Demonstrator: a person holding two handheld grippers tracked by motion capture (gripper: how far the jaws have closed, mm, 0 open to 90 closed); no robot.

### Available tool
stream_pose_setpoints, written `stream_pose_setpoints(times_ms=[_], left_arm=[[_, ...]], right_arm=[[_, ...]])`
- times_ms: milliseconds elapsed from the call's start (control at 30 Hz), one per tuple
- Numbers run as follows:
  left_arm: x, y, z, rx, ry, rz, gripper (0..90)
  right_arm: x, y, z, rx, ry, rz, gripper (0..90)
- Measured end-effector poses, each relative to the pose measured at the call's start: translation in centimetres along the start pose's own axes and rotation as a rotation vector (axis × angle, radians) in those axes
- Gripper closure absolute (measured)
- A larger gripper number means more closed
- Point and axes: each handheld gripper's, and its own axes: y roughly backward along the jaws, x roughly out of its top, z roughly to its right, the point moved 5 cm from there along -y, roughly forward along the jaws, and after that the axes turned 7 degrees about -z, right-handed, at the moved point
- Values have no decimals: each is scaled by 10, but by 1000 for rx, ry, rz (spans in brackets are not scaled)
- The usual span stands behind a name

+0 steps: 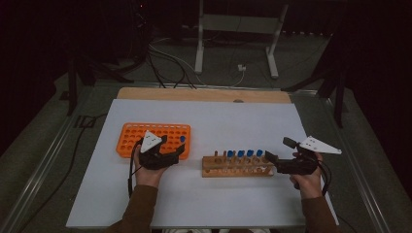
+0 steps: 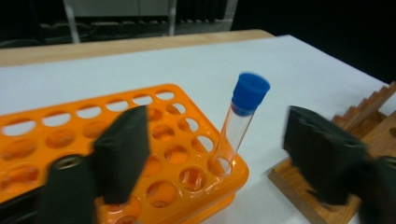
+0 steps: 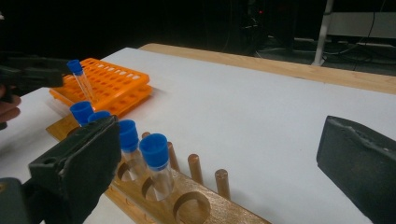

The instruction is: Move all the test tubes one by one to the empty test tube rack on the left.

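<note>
An orange tube rack (image 1: 127, 141) lies left of centre on the white sheet. A clear tube with a blue cap (image 2: 243, 116) stands tilted in a hole at the rack's near right corner (image 2: 233, 179). My left gripper (image 2: 219, 126) is open, its jaws on either side of the tube and clear of it. A wooden rack (image 1: 238, 170) to the right holds several blue-capped tubes (image 3: 154, 158) beside short wooden pegs. My right gripper (image 1: 278, 149) is open at the wooden rack's right end, with nothing between its jaws (image 3: 219, 140).
The white sheet (image 1: 218, 116) covers a wooden tabletop, whose far edge (image 1: 204, 94) shows. Cables and a white metal stand (image 1: 238, 29) lie on the floor beyond. Most holes of the orange rack (image 2: 60, 121) hold nothing.
</note>
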Motion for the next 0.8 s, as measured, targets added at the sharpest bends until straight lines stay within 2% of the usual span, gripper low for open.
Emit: stream_pose_setpoints(times_ms=[200,333,500,600,800], left_arm=[[4,13,1,-4,1,32,25],[4,19,2,2,-10,42,8],[5,23,5,0,-31,54,8],[6,24,6,-7,-30,66,9],[8,24,7,-9,-46,103,8]], right_arm=[[1,-1,-2,3,7,-4,7],[1,-3,-3,2,14,-8,11],[-1,-7,-8,16,39,-29,84],[-3,-10,-12,34,48,-45,135],[-7,-16,-16,40,64,-81,175]])
